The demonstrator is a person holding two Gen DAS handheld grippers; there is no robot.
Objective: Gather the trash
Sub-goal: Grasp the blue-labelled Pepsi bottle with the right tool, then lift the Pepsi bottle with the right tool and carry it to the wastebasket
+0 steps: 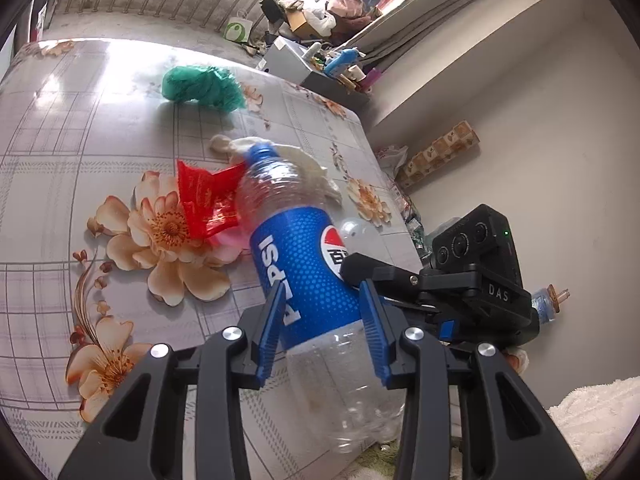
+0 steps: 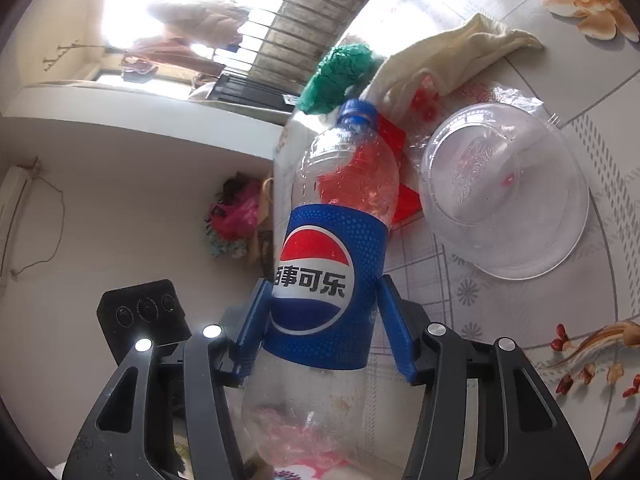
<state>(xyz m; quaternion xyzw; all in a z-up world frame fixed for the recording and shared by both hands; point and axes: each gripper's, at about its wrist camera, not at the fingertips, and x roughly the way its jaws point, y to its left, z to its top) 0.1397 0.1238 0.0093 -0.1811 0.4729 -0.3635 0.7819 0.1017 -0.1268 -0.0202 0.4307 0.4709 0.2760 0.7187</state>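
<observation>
Blue-labelled empty Pepsi bottle sits pinched at its label by both your grippers at once: left gripper and right gripper each have their pads pressed on its sides, holding it above the floral tablecloth. Risk: thin plastic buckles and squirts out if you squeeze harder or pull apart. Red wrapper, cream cloth, green bag and clear lid remain uncollected.

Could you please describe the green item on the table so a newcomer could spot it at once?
Start at the floral-print tablecloth and look toward its far edge. Beyond the red plastic wrapper lies a crumpled green plastic bag, the only green thing there.
</observation>
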